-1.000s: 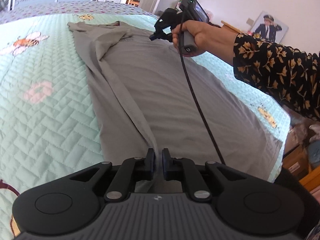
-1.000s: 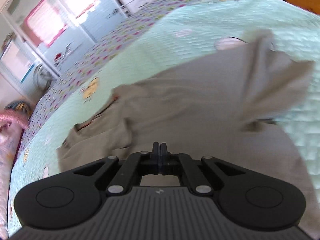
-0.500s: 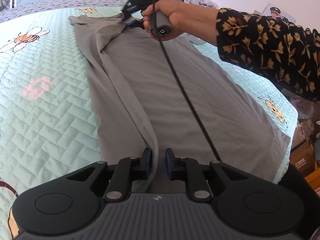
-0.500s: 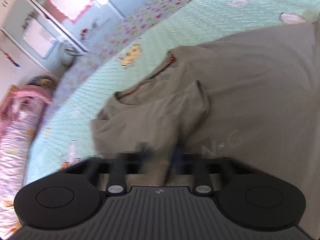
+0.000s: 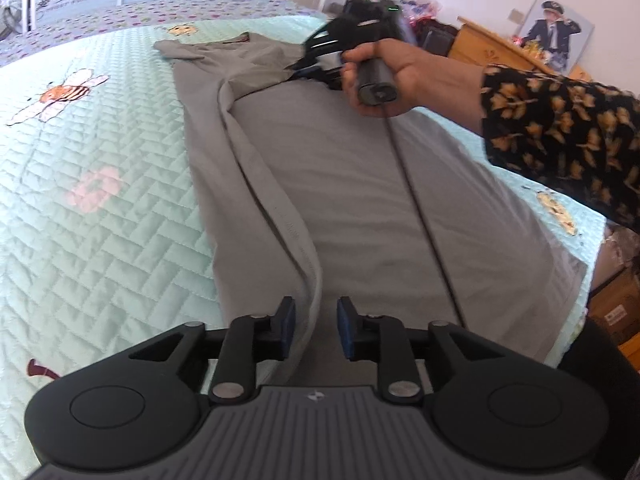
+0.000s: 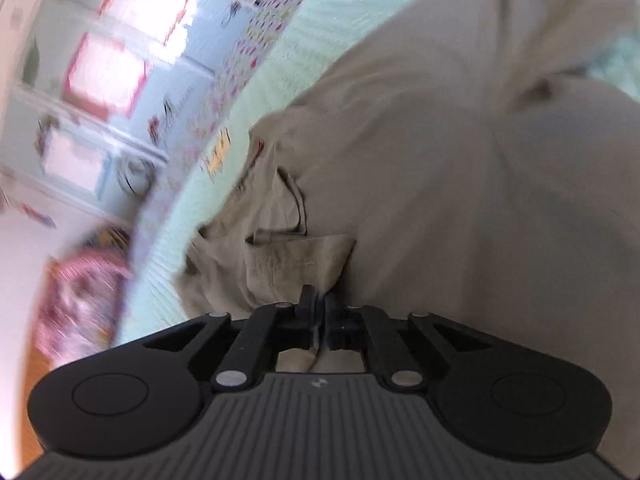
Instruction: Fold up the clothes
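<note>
Shirt (image 5: 360,184) flat on quilt (image 5: 100,240), left edge folded over. My left gripper (image 5: 316,328) at near hem, jaws just opening, fold ridge loose between. My right gripper (image 6: 320,312) at far sleeve, jaws just opening, narrow gap, fabric between.

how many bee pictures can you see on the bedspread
3. One bee left of the grey shirt, one beyond its collar end, one on the right under the patterned sleeve. More may be hidden.
</note>
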Tool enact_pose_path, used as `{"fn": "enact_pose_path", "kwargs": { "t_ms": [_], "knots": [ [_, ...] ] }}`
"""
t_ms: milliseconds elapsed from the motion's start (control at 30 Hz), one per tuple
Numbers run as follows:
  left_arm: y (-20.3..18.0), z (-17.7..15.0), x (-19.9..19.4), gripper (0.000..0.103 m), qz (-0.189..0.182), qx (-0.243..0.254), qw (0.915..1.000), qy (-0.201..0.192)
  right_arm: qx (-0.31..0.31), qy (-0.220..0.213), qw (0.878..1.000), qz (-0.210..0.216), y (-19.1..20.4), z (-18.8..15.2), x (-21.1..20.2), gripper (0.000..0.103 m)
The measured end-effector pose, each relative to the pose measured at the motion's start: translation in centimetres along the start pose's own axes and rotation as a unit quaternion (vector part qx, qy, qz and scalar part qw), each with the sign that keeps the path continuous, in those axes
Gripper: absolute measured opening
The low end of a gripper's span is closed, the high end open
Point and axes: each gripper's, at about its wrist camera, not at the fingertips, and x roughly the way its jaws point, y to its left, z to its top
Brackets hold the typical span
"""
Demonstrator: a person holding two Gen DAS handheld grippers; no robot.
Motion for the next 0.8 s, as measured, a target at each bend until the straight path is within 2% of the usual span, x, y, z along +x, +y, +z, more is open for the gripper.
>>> {"fn": "enact_pose_path", "kwargs": {
  "t_ms": [67, 167, 233, 300, 333, 367, 433, 500, 567, 633, 733, 800],
  "knots": [
    [0.2, 0.2, 0.1, 0.036, 0.001, -0.017, 0.9999, 0.004, 0.031, -0.029, 0.999, -0.003, -0.9, -0.1, -1.5, 0.018],
    [0.4, 0.2, -0.1, 0.042, 0.004, -0.049, 0.9988, 0.008, 0.048, -0.025, 0.999, -0.009, -1.9, -1.4, -4.3, 0.021],
    [0.6, 0.1, -1.0, 0.043, -0.013, -0.09, 0.9959, 0.001, 0.014, 0.007, 1.0, 0.011, -1.9, -3.3, -6.3, 0.029],
    [0.8, 0.0, -1.8, 0.045, -0.031, -0.13, 0.991, -0.006, -0.002, 0.056, 0.998, 0.041, -2.5, -6.2, -8.6, 0.044],
    [0.9, -0.1, -2.7, 0.047, -0.038, -0.148, 0.9881, -0.019, -0.01, 0.08, 0.995, 0.056, -2.8, -7.7, -9.7, 0.048],
    [1.0, -0.1, -3.6, 0.052, -0.043, -0.165, 0.9847, -0.032, -0.009, 0.098, 0.992, 0.074, -3.4, -9.2, -10.9, 0.051],
    [1.1, -0.6, -5.8, 0.058, -0.03, -0.189, 0.9797, -0.061, -0.019, 0.126, 0.987, 0.099, -4.5, -12.1, -13.5, 0.051],
    [0.9, -1.2, -7.6, 0.061, 0.0, -0.183, 0.9804, -0.074, -0.03, 0.154, 0.98, 0.124, -5.5, -15.1, -16.1, 0.053],
    [0.3, -2.2, -8.5, 0.064, 0.051, -0.146, 0.9855, -0.068, -0.06, 0.167, 0.975, 0.133, -6.0, -17.5, -18.5, 0.056],
    [-0.3, -3.6, -8.7, 0.064, 0.086, -0.109, 0.9886, -0.058, -0.078, 0.167, 0.973, 0.14, -6.5, -19.1, -21.2, 0.059],
    [-0.3, -5.4, -8.0, 0.064, 0.096, -0.095, 0.9903, -0.036, -0.086, 0.173, 0.97, 0.146, -7.3, -20.6, -24.1, 0.06],
    [-0.2, -6.3, -7.3, 0.064, 0.118, -0.095, 0.988, -0.03, -0.097, 0.178, 0.968, 0.149, -7.6, -21.2, -25.5, 0.06]
  ]
}}
